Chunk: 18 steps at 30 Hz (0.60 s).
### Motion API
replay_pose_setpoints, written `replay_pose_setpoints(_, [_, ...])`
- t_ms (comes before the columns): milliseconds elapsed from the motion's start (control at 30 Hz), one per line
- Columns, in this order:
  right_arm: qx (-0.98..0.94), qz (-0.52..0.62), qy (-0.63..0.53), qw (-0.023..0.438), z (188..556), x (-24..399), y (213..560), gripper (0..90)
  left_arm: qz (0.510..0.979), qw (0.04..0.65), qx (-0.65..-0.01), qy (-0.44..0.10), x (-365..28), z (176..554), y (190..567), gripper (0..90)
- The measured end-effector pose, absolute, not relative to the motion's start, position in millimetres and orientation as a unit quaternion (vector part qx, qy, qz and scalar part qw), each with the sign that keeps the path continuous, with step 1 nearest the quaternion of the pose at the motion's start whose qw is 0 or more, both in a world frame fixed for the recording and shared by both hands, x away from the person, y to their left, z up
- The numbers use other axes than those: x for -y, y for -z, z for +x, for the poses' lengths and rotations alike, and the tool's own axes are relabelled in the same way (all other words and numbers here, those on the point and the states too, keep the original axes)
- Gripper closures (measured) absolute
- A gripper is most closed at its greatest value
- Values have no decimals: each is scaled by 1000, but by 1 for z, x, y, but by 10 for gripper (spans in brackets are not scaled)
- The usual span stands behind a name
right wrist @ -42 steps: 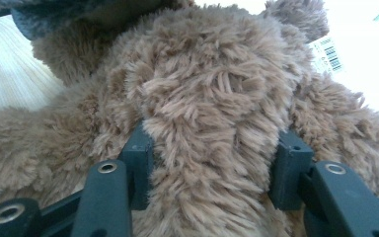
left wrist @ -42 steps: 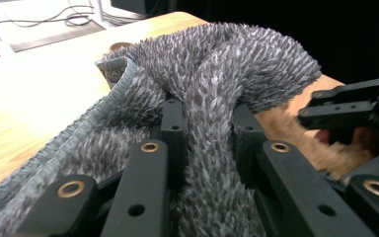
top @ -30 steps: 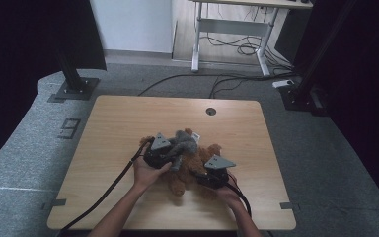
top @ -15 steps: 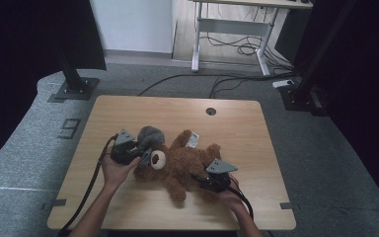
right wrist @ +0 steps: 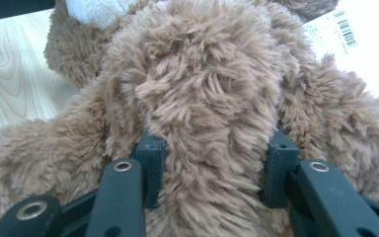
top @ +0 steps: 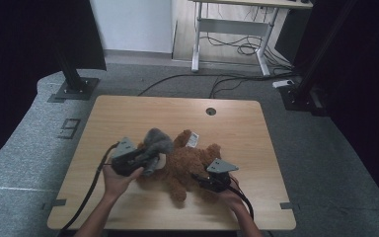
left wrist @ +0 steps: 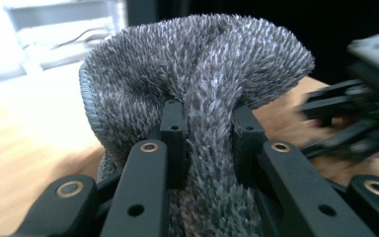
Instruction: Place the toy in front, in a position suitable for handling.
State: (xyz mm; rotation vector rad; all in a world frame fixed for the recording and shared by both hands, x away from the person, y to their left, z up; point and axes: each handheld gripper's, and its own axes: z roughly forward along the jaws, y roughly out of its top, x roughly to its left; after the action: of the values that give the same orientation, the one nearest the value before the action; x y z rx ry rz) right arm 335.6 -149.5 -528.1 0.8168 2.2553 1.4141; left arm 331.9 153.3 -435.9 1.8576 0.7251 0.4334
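In the high view, a brown teddy bear [top: 187, 163] lies on the wooden table [top: 237, 128], slightly below the middle of the frame, with a white tag [top: 192, 140] at its upper edge. The left gripper [top: 145, 159] sits at the bear's left side, left of centre in the frame, held by the person's left hand [top: 116, 178]. Its jaws are nearly closed and clamp a fold of grey furry cloth [top: 156, 143], which bunches up above the gripper and touches the bear's upper left part. In the left gripper view, the grey furry cloth [left wrist: 197, 79] is pinched tight between the two black pads, rising as a ridge between them and spreading wide above. The right gripper [top: 205, 180] lies at the bear's lower right, below and right of centre in the high view. In the right gripper view its jaws are drawn in on a thick roll of the bear's brown fur [right wrist: 212, 108], with the pads pressing into the plush on both sides. A barcode tag [right wrist: 340, 32] shows at the upper right of that view.
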Motion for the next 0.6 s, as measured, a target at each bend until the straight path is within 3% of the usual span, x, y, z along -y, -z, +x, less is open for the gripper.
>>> replay_pose_setpoints(133, [-796,290,-502,176,335,150,529,554,799,506,-274,-174,-108,336,433,730])
replay_pose_setpoints(267, [-796,289,-502,177,336,150,529,553,816,486,-286,-128,-62,361,454,729])
replay_pose_setpoints(467, [-793,294,-505,174,337,151,531,553,827,465,-291,-125,-50,368,466,729])
replay_pose_setpoints(600, [-796,288,-500,180,336,150,530,556,835,431,-295,-175,-59,362,460,733])
